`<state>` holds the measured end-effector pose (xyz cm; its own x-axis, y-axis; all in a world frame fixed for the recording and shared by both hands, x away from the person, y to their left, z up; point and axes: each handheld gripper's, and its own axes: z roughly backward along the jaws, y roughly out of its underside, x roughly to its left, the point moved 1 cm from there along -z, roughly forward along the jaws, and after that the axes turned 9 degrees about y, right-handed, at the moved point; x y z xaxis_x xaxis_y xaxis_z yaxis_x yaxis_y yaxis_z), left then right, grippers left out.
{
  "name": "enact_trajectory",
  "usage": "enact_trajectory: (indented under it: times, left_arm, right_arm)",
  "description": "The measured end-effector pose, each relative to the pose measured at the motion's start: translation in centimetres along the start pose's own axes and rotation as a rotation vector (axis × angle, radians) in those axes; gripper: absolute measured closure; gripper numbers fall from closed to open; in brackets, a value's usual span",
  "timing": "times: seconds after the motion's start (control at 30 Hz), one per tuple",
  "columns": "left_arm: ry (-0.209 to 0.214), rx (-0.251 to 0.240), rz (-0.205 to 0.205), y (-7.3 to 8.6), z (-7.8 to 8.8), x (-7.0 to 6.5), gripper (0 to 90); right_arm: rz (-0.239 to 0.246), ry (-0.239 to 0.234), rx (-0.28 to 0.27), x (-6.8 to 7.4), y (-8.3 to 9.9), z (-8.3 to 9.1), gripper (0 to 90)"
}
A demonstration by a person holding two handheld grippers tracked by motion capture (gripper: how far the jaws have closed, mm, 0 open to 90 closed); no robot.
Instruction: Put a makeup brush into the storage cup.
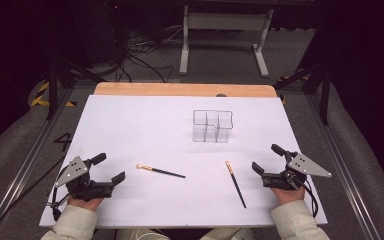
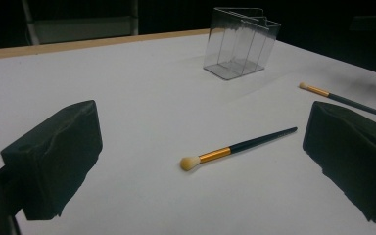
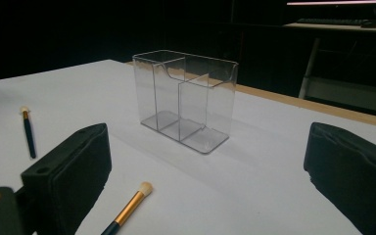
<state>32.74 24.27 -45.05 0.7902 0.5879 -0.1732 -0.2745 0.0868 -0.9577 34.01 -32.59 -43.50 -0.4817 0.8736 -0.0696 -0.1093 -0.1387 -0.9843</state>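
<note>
A person sits at the near edge of a white table (image 1: 130, 125) with a two-jaw gripper in each hand. The left gripper (image 1: 111, 169) rests at the near left of the table, its jaws spread wide apart with nothing between them; in the left gripper view both black jaws stand far from each other. Just to its right lies a makeup brush (image 1: 160, 171), flat on the table, its pale tuft pointing left and its dark handle running to the right. The right gripper (image 1: 266, 157) rests at the near right, its jaws likewise wide apart and empty. Just to its left lies a second makeup brush (image 1: 235, 183), flat, with its tuft toward the far side and its dark handle running nearer and slightly right. Neither gripper touches a brush. Farther off, right of the table's middle, stands a clear plastic organiser (image 1: 212, 126), upright, divided by inner walls into compartments, all of them empty. It is well apart from both brushes and both grippers. A wooden strip (image 1: 185, 90) runs along the table's far edge.
</note>
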Motion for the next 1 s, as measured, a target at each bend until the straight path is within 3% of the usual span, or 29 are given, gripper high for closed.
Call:
enact_trajectory:
  times: [0.3, 0.47, 0.57, 0.7, 1.0]
  left_arm:
    - [-0.013, 0.004, -0.013, -0.05, -0.14, -0.07, 1.3]
    - [-0.011, -0.006, -0.014, -0.11, 0.04, -0.06, 1.0]
    - [0.002, -0.006, -0.003, -0.08, -0.08, -0.04, 1.2]
    - [-0.003, -0.015, -0.004, -0.10, 0.08, -0.01, 0.5]
    - [0.006, -0.027, -0.021, -0.15, 0.19, -0.08, 0.0]
  right_arm:
    - [-0.019, -0.007, 0.027, -0.24, 0.18, -0.23, 2.6]
    - [-0.013, 0.013, 0.010, -0.26, 0.01, -0.18, 0.3]
    - [-0.020, -0.015, 0.000, -0.17, -0.04, -0.13, 2.4]
    - [-0.013, 0.000, -0.020, -0.08, -0.11, -0.03, 1.4]
    - [-0.013, 0.000, -0.012, 0.02, 0.01, -0.17, 0.2]
